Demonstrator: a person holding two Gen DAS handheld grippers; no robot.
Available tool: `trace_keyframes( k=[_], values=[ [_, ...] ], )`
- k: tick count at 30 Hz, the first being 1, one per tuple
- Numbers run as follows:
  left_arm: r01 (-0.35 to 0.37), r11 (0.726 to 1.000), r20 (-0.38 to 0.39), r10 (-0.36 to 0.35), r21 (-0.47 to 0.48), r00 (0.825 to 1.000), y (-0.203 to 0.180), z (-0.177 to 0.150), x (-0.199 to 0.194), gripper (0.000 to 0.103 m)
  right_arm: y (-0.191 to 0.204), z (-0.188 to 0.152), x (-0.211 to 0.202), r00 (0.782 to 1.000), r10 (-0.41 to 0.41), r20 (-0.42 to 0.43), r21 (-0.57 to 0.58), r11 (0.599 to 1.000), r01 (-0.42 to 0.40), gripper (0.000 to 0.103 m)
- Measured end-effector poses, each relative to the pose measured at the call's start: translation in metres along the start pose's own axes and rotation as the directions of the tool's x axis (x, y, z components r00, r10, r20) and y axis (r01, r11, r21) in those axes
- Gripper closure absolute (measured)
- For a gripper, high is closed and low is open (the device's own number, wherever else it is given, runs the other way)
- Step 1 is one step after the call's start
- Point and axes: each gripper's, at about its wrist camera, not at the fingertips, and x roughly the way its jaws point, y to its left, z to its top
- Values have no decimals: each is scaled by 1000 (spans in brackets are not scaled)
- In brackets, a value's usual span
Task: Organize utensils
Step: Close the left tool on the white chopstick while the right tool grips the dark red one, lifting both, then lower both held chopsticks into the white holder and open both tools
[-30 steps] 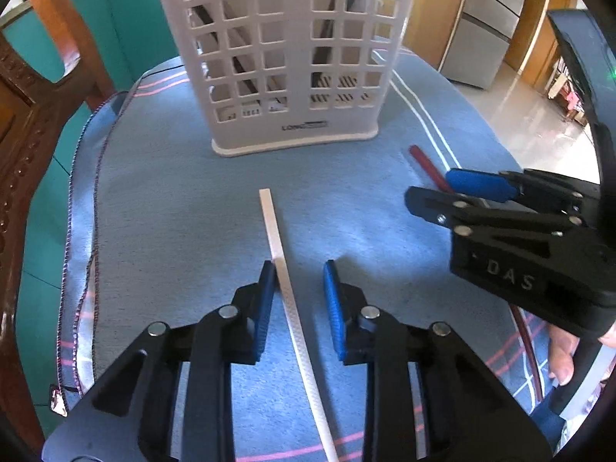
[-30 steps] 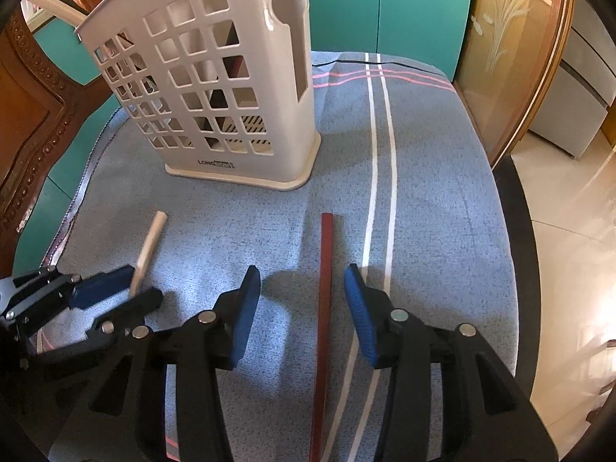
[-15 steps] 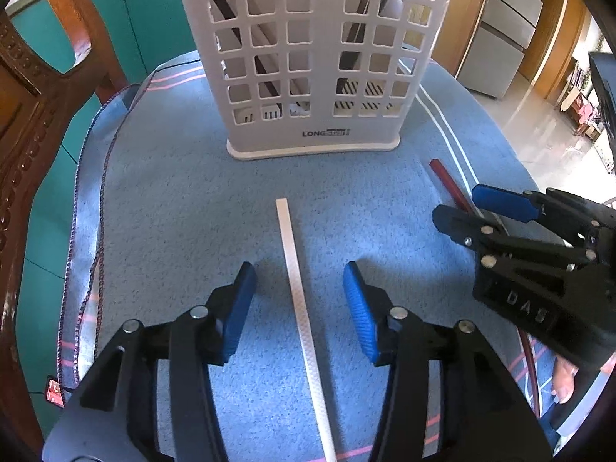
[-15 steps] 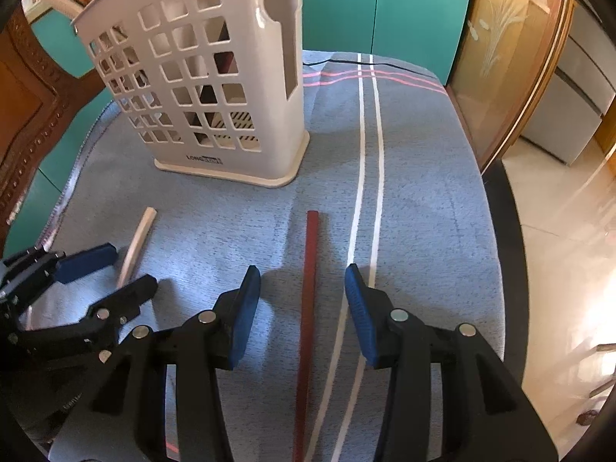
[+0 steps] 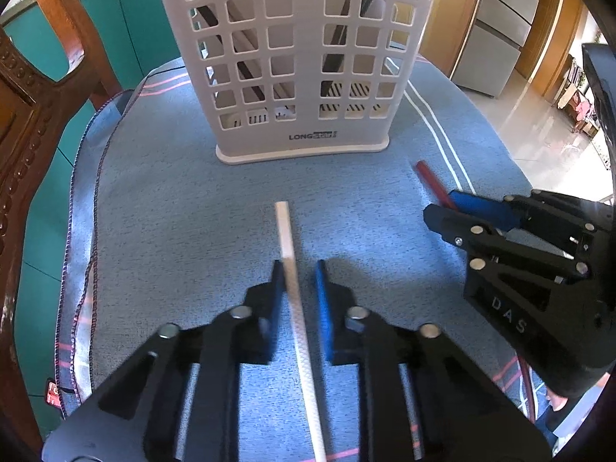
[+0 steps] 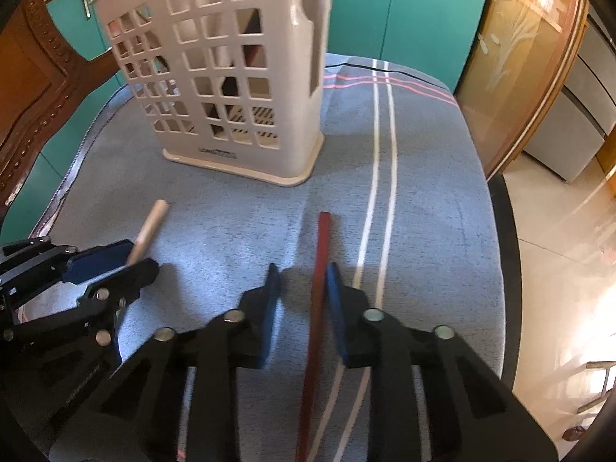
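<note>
White chopstick [image 5: 292, 288] and red chopstick [image 6: 319, 288] sit between narrowed left tongs [image 5: 299, 269] and right tongs [image 6: 302, 273], neither gripped; basket [image 5: 296, 57] at frame top already holds utensils.

A white chopstick [image 5: 296, 300] lay flat on the blue cloth, running lengthwise between the left gripper's [image 5: 298, 269] jaws, touching the left one with a gap to the right one, its square tip reaching out ahead of them. A dark red chopstick [image 6: 317, 300] lay likewise between the right gripper's [image 6: 302, 273] jaws, against the right one. Ahead of both sets of jaws stood a white lattice utensil holder [image 5: 296, 57], upright, with sticks leaning inside.
</note>
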Motion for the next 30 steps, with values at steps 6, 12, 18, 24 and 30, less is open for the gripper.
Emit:
trace_keyframes(
  k=[6,12,18,24,30],
  values=[
    [-5,1000,31,5,-11,1000,3,1,-6,96,6,0,-5,999,53,10,1,999,-53,97],
    [2,1000,164,1,-18,986,10,6,-56,96,-1,6,-48,980,136,148,28,990,-142,97],
    [11,1000,356,-6,-11,934,16,8,-138,96,-22,2,-128,910,242,338,32,963,-268,96],
    [45,999,537,-31,-12,843,26,29,-220,96,-30,9,-202,815,289,502,13,940,-341,96],
    [150,986,665,-65,-72,744,51,74,-276,96,-46,50,-258,700,283,655,12,923,-384,96]
  ],
)
